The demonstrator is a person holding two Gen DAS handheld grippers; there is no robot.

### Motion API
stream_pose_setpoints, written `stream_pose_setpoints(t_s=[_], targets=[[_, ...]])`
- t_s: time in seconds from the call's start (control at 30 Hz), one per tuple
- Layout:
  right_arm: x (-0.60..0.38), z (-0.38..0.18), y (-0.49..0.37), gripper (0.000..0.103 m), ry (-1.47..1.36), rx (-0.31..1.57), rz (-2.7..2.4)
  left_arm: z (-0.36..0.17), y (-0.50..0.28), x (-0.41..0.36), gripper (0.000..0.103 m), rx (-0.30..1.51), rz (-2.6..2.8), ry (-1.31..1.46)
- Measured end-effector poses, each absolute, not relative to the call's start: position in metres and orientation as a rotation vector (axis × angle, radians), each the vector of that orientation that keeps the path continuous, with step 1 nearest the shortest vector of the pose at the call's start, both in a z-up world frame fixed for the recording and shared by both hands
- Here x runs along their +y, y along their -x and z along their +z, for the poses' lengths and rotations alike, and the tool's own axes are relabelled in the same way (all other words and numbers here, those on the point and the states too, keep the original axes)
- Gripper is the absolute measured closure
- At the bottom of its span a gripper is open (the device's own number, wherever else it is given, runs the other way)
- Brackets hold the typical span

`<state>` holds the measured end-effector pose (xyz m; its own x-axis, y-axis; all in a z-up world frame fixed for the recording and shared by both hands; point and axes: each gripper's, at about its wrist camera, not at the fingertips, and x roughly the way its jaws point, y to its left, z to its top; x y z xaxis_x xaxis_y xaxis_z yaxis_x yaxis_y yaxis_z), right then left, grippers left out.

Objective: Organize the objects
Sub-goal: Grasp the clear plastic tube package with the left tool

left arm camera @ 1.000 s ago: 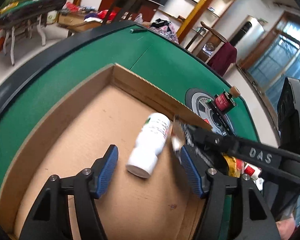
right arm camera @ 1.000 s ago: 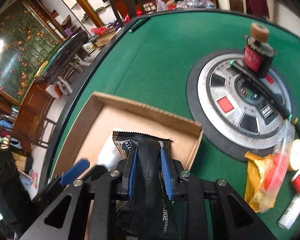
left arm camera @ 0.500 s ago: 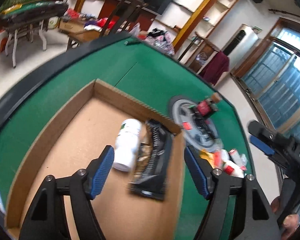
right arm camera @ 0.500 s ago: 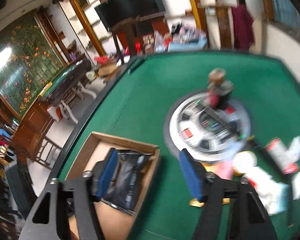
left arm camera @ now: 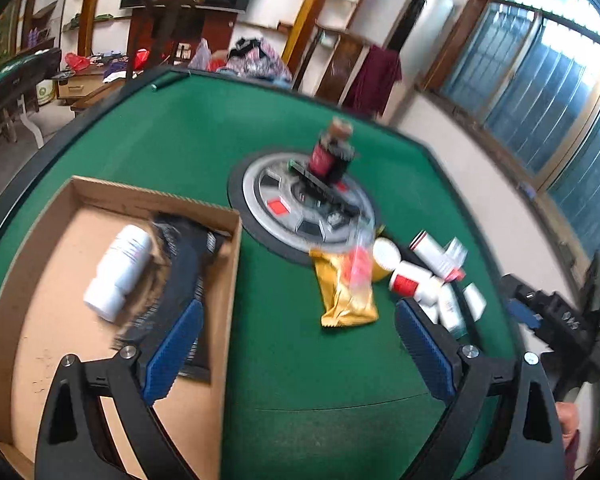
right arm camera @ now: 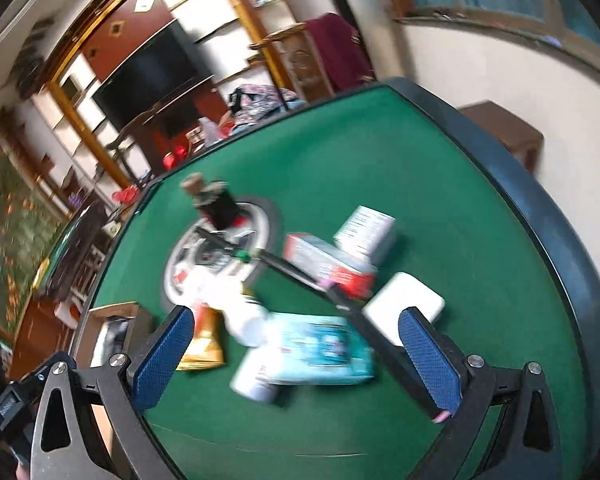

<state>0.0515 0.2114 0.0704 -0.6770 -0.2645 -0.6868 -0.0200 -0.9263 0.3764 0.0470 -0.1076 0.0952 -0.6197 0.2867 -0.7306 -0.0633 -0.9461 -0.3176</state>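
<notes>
On the left, the shallow brown cardboard box (left arm camera: 32, 280) is sitting on the green felt tabletop (left arm camera: 292, 360), already holding the white plastic bottle (left arm camera: 118, 270) lying on its side and, just beside it, the black foil snack packet (left arm camera: 184, 264). So two items are looking packed away, while most of the work is still waiting. The left claw (left arm camera: 296, 352) is hanging wide open and empty above the box's right wall. Toward the middle, the crinkled gold pouch (left arm camera: 346, 294) is lying loose near the round grey dial set into the tabletop (left arm camera: 296, 204). Further right, the cluster of small white-and-red bottles (left arm camera: 432, 276) is waiting too. In the right wrist view, the right claw (right arm camera: 296, 356) is gaping open and empty over the pale teal carton (right arm camera: 324, 352), with the white rounded case (right arm camera: 408, 304) close by.

A second ago the right claw was clamping the black packet above the box; now the packet is resting inside, and both claws are swinging right toward the loose pile.
</notes>
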Motion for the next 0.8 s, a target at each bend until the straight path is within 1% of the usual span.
stream_pose_setpoints(t_s=[0.07, 0.13, 0.23, 0.3, 0.37, 0.43, 0.47, 0.5, 0.6, 0.63, 0.67, 0.7, 0.73, 0.8], targets=[[0.227, 0.057, -0.051, 0.000, -1.186, -0.548, -2.721, 0.084, -0.044, -0.093, 0.007, -0.355, 2.624, 1.292], [0.234, 0.050, -0.049, 0.000, -1.174, -0.545, -2.736, 0.079, -0.037, -0.077, 0.007, -0.272, 2.648, 1.289], [0.243, 0.040, -0.044, 0.000, -1.146, -0.538, -2.745, 0.077, -0.029, -0.043, 0.008, -0.005, 2.707, 1.223], [0.246, 0.034, -0.041, 0.000, -1.131, -0.548, -2.745, 0.076, -0.023, -0.021, 0.014, 0.154, 2.700, 1.181], [0.254, 0.030, -0.040, 0.000, -1.113, -0.567, -2.743, 0.073, -0.015, -0.004, 0.029, 0.281, 2.675, 1.169], [0.257, 0.029, -0.040, 0.000, -1.113, -0.583, -2.739, 0.066, -0.006, 0.008, 0.038, 0.368, 2.641, 1.186], [0.260, 0.028, -0.040, 0.000, -1.110, -0.613, -2.722, 0.062, -0.001, 0.012, 0.040, 0.410, 2.631, 1.203], [0.262, 0.028, -0.041, 0.000, -1.103, -0.633, -2.713, 0.057, 0.005, 0.014, 0.040, 0.436, 2.621, 1.221], [0.266, 0.029, -0.042, 0.000, -1.087, -0.662, -2.710, 0.047, 0.020, 0.015, 0.041, 0.439, 2.594, 1.258], [0.267, 0.029, -0.042, 0.000, -1.086, -0.668, -2.704, 0.044, 0.022, 0.017, 0.046, 0.444, 2.587, 1.264], [0.267, 0.029, -0.042, 0.000, -1.087, -0.675, -2.698, 0.040, 0.025, 0.021, 0.060, 0.455, 2.572, 1.277], [0.267, 0.028, -0.042, 0.000, -1.087, -0.676, -2.696, 0.037, 0.026, 0.022, 0.069, 0.464, 2.559, 1.295], [0.266, 0.028, -0.042, 0.000, -1.088, -0.673, -2.695, 0.032, 0.027, 0.024, 0.076, 0.468, 2.549, 1.311], [0.265, 0.027, -0.041, 0.000, -1.090, -0.659, -2.706, 0.033, 0.026, 0.026, 0.076, 0.464, 2.561, 1.300]])
